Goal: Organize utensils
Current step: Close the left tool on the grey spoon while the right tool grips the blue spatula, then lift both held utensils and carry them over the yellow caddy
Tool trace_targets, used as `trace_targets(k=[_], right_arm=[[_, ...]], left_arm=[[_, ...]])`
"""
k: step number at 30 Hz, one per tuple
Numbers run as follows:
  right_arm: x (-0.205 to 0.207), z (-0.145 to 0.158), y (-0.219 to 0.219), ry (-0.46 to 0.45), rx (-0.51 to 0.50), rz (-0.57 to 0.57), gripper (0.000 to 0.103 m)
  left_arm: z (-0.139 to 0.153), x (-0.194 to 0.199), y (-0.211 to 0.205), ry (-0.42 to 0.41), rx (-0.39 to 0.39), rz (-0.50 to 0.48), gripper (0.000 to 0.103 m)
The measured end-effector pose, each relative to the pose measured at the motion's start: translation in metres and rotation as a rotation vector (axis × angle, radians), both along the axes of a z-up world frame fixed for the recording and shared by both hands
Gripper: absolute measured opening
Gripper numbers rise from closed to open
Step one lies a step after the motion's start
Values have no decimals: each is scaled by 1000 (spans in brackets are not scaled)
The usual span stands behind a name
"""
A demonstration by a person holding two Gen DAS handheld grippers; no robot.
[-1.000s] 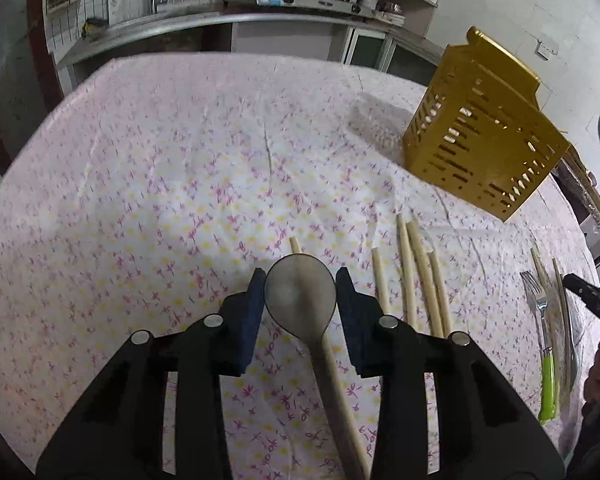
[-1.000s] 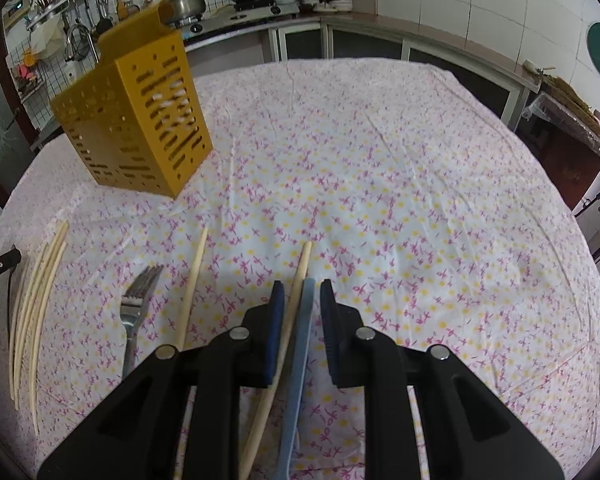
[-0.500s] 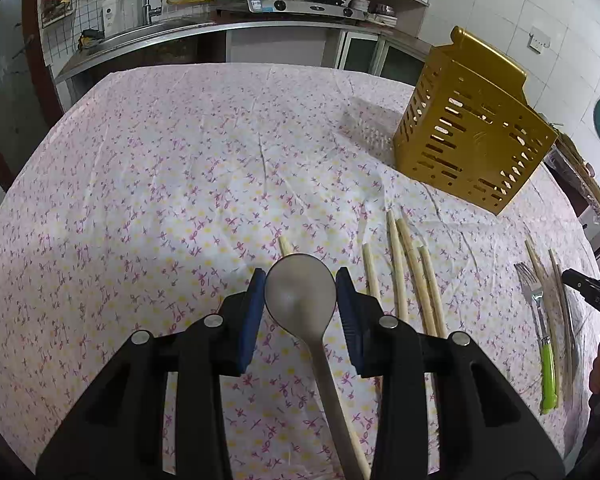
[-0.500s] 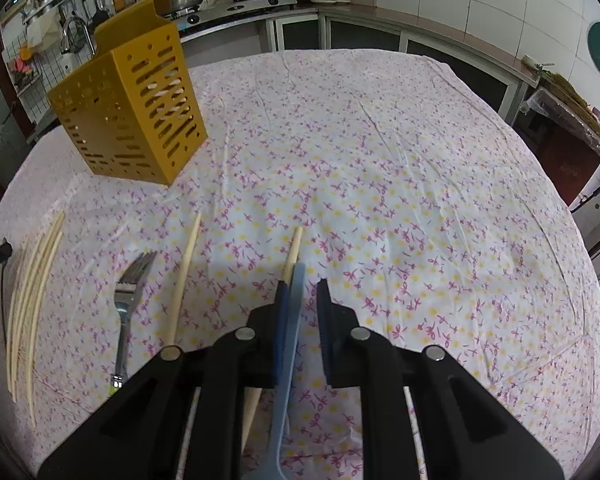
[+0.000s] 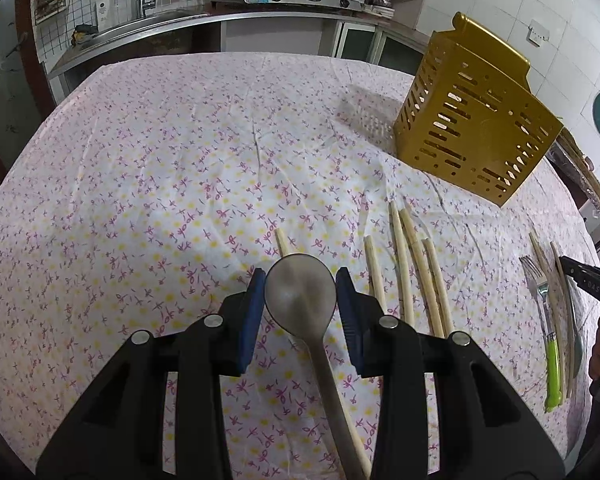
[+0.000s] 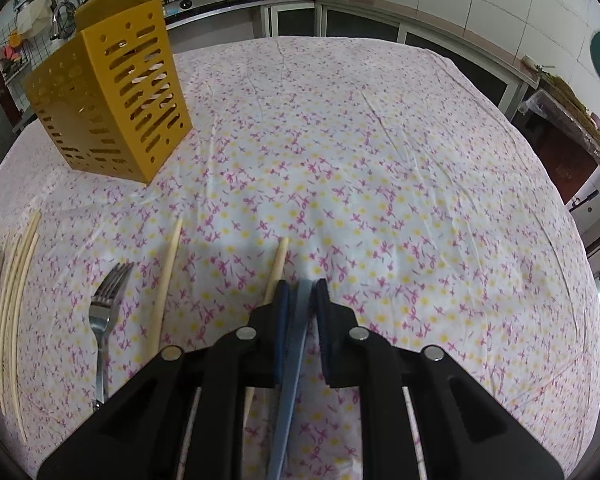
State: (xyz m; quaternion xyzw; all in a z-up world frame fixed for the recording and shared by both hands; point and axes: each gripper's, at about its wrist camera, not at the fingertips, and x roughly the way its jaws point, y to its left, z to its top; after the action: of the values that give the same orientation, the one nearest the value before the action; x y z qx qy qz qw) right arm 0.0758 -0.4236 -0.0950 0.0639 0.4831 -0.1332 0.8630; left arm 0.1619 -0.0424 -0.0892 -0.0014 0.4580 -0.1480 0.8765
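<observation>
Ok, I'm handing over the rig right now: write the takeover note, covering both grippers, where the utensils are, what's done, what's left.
Left gripper: shut on the metal spoon's bowl.
Right gripper: jaws have just been closing on the flat blue handle, pads now against it.
Yellow slotted plastic utensil holder stands on the floral tablecloth, some pale sticks visible through its slots.
Still on the cloth: pale wooden chopsticks, green-handled metal fork.
Left: carry both held pieces to the holder, then the rest.

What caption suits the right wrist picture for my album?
Right gripper, jaws just closing on a flat blue utensil handle, near a steel fork and slotted yellow plastic utensil basket.
</observation>
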Motion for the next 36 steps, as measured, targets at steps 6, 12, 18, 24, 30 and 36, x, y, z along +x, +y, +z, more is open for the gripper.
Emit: trace_targets(k=[6, 12, 18, 24, 30, 36], right_arm=[[-6, 9, -1, -29, 21, 3, 7], [-22, 41, 7, -145, 32, 16, 7], [-36, 72, 10, -257, 35, 24, 7], [-48, 91, 15, -322, 30, 35, 7], [-64, 110, 18, -391, 21, 43, 7], [-77, 126, 21, -455, 13, 55, 7]], left_arm=[[3, -1, 2, -8, -2, 0, 35], [17, -9, 6, -42, -12, 0, 35], [36, -20, 8, -89, -27, 0, 35], [52, -31, 11, -128, -33, -5, 35], [69, -40, 12, -171, -34, -2, 35], [85, -49, 10, -218, -31, -6, 35]])
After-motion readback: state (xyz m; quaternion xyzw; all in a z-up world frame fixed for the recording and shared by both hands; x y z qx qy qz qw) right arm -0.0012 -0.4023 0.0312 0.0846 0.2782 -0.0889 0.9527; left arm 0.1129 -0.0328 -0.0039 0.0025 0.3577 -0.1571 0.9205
